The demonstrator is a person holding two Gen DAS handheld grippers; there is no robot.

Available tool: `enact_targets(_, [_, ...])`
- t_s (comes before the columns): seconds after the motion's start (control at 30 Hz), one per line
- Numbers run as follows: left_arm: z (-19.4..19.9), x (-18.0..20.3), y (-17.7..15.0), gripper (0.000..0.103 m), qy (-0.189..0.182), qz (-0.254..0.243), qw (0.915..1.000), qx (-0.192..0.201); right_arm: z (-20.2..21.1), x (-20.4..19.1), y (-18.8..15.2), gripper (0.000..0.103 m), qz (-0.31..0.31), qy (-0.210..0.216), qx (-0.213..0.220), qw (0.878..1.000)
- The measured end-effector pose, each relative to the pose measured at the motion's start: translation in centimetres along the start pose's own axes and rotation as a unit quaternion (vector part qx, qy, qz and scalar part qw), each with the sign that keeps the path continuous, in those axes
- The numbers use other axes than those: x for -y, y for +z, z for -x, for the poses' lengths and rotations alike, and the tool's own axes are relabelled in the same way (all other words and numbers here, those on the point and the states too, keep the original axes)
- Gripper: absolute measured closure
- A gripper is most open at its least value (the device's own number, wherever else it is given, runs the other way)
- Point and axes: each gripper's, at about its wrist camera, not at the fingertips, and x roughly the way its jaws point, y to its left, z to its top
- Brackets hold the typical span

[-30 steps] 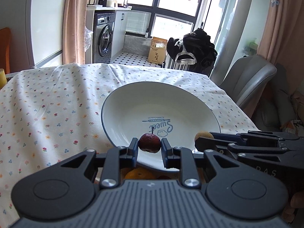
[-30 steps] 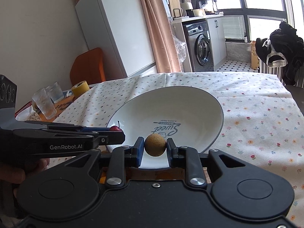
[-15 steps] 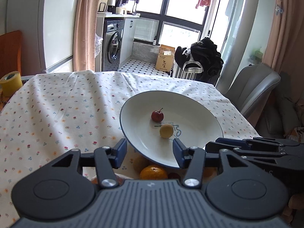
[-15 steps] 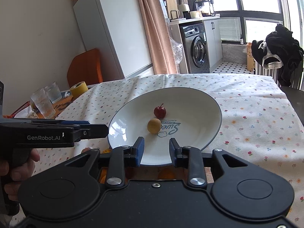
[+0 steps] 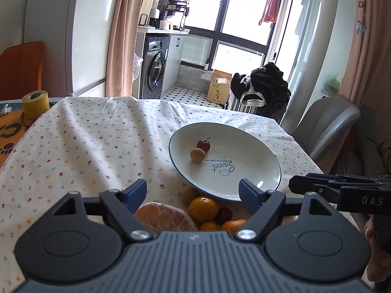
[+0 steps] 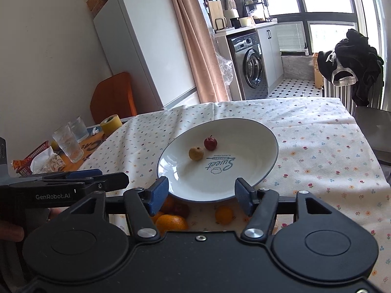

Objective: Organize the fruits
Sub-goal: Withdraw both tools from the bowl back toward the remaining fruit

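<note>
Flanking plate (image 5: pixel 273 157) rim, grippers agape

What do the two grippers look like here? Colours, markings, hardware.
Both are black plastic. The left gripper has a ribbed grey top plate, round black discs on either side, silver pivot bolts and blue pads on the fingers. From the right wrist camera its side reads "GenRobot.AI" in white. The right gripper matches, with a smooth black plate; its side reads "DAS". No cables or sleeves visible.
</note>
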Motion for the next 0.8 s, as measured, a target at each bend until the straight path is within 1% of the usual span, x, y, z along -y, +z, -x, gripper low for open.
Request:
enact_targets(0.13, [1.3,0.2,-0.4,0.016,0.005,0.003,1.0,0.003,1.0,0.0,-0.2,0.035,-0.006,-0.005,0.0,1.0])
enact_targets(0.17, [1.7,0.3,-0.6,0.015,0.006,0.004,1.0,0.004,1.3,0.1,-0.3,0.033,-0.009,-0.005,-0.001,1.0])
enact_targets(0.2, [2.1,0.4,-0.7,0.014,0.007,0.004,1.0,0.005,1.6,0.2,-0.3,0.029,-0.01,-0.004,-0.001,1.0])
enact_targets(0.23, [2.4,0.5,-0.8,0.011,0.01,0.005,0.9999,0.007,2.0,0.2,-0.4,0.026,-0.011,-0.004,0.002,1.0])
enact_targets(0.3, [3.1,0.7,-1.0,0.008,0.01,0.007,0.9999,0.011,2.8,0.1,-0.5,0.016,-0.009,-0.003,0.01,1.0])
enact_targets(0.4, [4.0,1.1,-1.3,0.006,0.007,0.008,0.9998,0.016,3.6,0.2,-0.5,0.01,-0.012,-0.001,0.014,1.0])
enact_targets(0.5, [4.4,1.6,-1.7,0.006,0.001,0.008,0.9998,0.02,4.1,0.5,-0.7,0.01,-0.014,-0.01,0.018,1.0])
enact_targets(0.67, [4.7,2.3,-2.5,0.006,-0.008,0.015,0.9997,0.016,4.8,1.1,-1.4,0.01,-0.014,-0.014,0.021,1.0])
enact_targets(0.77, [4.8,2.7,-2.9,0.007,-0.01,0.015,0.9996,0.02,5.1,1.5,-1.7,0.011,-0.007,-0.014,0.023,1.0])
enact_targets(0.8, [4.7,2.9,-2.9,0.007,-0.01,0.015,0.9996,0.02,5.1,1.7,-1.7,0.013,-0.007,-0.013,0.022,1.0])
